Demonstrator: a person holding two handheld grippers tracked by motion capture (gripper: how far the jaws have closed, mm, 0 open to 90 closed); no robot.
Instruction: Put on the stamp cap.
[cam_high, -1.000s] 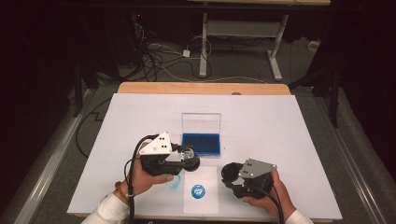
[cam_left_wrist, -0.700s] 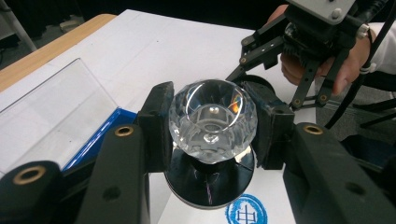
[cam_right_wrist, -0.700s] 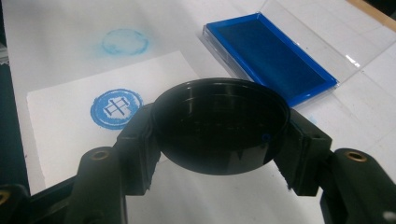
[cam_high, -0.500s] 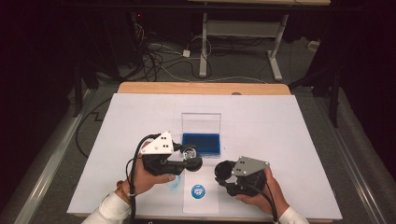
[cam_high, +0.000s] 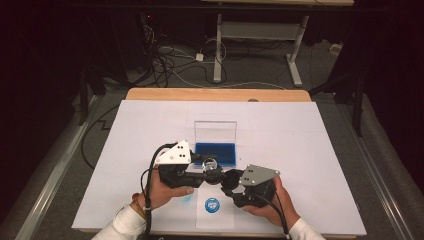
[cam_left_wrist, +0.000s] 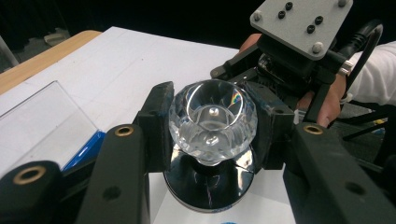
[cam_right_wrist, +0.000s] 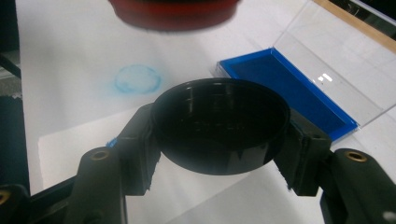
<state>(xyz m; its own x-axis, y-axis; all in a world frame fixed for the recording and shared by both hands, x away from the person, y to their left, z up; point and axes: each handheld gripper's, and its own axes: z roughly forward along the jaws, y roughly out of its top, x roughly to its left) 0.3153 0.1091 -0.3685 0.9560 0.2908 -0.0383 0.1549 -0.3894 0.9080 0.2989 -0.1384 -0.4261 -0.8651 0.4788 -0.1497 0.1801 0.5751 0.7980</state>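
**Stamp and cap held close above the table**

While the left gripper (cam_left_wrist: 212, 135) clamps a clear faceted stamp handle (cam_left_wrist: 212, 122) between its two pads, the stamp's black round base (cam_left_wrist: 208, 186) hangs just below the jaws, over white paper. In the high view the left gripper (cam_high: 207, 172) sits near the table's front-centre, w/ the stamp (cam_high: 211, 166) at its tip, just in front of the open blue ink pad case (cam_high: 216, 152), whose clear lid stands up behind it.

The right gripper (cam_right_wrist: 219, 135) has its jaws closed on a black round cap (cam_right_wrist: 219, 126), one pad on each side of the rim, hollow side facing the camera. Beyond the cap lie a faint blue round stamp print (cam_right_wrist: 137, 78) on the paper and the blue case (cam_right_wrist: 285, 86) w/ clear lid. A blurred red-black disc at the top edge can't be identified for sure.

In the high view the right gripper (cam_high: 231, 181) is just beside the left one, tips almost meeting above the paper; a blue round print (cam_high: 213, 204) lies on a paper sheet in front of them.

Vs. 1 s ago: right gripper has moved left & a bit forward, closing the gap to the left gripper. Left gripper, case and prints look unchanged.
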